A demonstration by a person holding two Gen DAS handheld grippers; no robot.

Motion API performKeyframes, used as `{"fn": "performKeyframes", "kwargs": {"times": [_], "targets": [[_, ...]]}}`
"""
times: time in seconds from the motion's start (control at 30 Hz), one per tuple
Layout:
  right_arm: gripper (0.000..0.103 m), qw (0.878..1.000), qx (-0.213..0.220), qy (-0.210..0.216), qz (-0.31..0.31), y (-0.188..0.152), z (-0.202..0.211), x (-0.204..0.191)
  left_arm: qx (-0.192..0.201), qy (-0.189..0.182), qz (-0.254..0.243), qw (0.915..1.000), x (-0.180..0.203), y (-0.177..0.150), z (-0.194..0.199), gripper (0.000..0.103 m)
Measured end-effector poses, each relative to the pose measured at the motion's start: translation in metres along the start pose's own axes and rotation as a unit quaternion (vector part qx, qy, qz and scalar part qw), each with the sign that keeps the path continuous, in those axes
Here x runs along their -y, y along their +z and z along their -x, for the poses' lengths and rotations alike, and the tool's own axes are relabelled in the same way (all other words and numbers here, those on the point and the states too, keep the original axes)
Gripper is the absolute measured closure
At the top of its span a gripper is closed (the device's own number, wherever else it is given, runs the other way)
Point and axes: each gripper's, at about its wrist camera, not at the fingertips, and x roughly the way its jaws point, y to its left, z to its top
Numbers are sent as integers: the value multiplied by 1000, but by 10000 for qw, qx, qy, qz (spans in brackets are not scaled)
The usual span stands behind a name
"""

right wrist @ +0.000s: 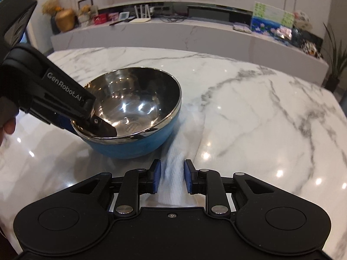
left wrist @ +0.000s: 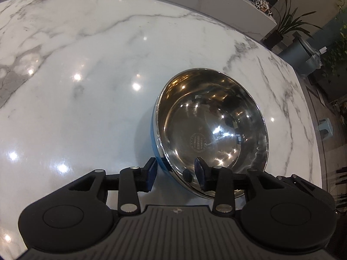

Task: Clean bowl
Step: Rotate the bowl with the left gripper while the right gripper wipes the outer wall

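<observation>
A bowl point(left wrist: 212, 125), steel inside and blue outside, stands on the white marble table point(left wrist: 86, 65). My left gripper point(left wrist: 175, 173) straddles its near rim, one pad outside the blue wall and one inside. The jaws stand apart and do not press the rim. In the right wrist view the bowl point(right wrist: 130, 108) sits at centre left, and one of the left gripper's fingers point(right wrist: 106, 130) dips inside it. My right gripper point(right wrist: 172, 177) is low over the table beside the bowl. A white cloth point(right wrist: 177, 151) lies blurred between its parted pads, which stand loose around it.
The table's right edge point(left wrist: 312, 108) drops to a floor with a small stool point(left wrist: 326, 127) and potted plants point(left wrist: 288, 21). A low marble shelf point(right wrist: 195, 30) with ornaments runs behind the table. A person's hand point(right wrist: 7, 127) shows at the left edge.
</observation>
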Motion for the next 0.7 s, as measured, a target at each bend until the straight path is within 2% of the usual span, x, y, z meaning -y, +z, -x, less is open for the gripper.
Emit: {"fn": "performKeyframes", "kwargs": {"times": [0.07, 0.2, 0.37, 0.53, 0.7], "targets": [[63, 10000, 2, -10, -3, -2, -1, -3, -11, -3, -10, 10000, 1, 0, -1, 67], [61, 9999, -48, -105, 113, -4, -5, -9, -28, -11, -26, 10000, 1, -1, -1, 67], [73, 9994, -107, -268, 189, -4, -11, -10, -35, 8, -111, 9999, 3, -1, -1, 68], [84, 9988, -129, -312, 357, -3, -12, -12, 24, 165, -239, 9996, 5, -2, 0, 76], [86, 9988, 35, -354, 350, 3, -3, -7, 107, 174, -162, 9997, 2, 0, 0, 81]]}}
